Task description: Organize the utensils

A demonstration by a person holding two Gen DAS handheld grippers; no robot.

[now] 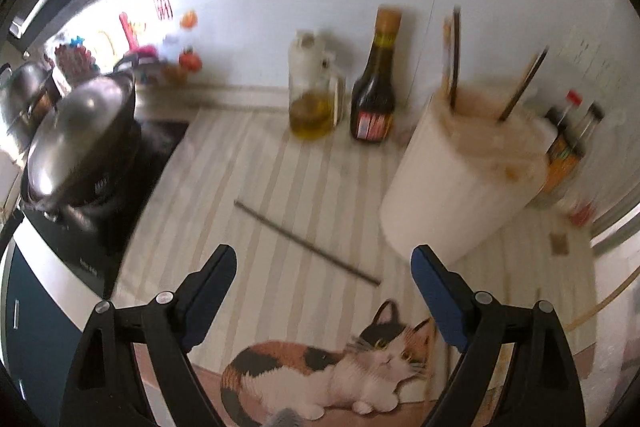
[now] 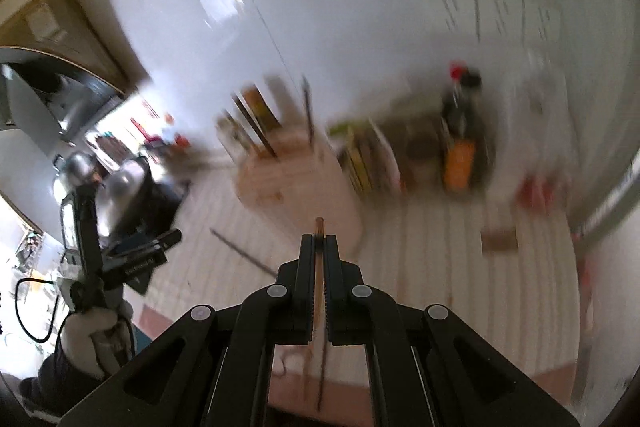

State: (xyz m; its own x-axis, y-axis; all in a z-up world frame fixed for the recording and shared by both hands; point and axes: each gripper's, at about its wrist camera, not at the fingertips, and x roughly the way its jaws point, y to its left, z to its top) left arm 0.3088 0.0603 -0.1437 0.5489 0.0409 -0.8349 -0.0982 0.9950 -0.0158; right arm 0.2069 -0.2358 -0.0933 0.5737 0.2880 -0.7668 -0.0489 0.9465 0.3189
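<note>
Right claw point(image 2: 319, 239) clenched on thin wooden chopstick point(image 2: 319, 227), left claw point(image 1: 324, 263) spread wide above slim dark chopstick point(image 1: 308, 243), round white holder point(image 1: 460, 179) near

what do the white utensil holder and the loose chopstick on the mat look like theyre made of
Utensil holder: likely plastic, matte white, smooth and opaque, with brownish staining at the rim. Loose chopstick: thin and dull grey, could be metal or dark wood; blur leaves it open.
</note>
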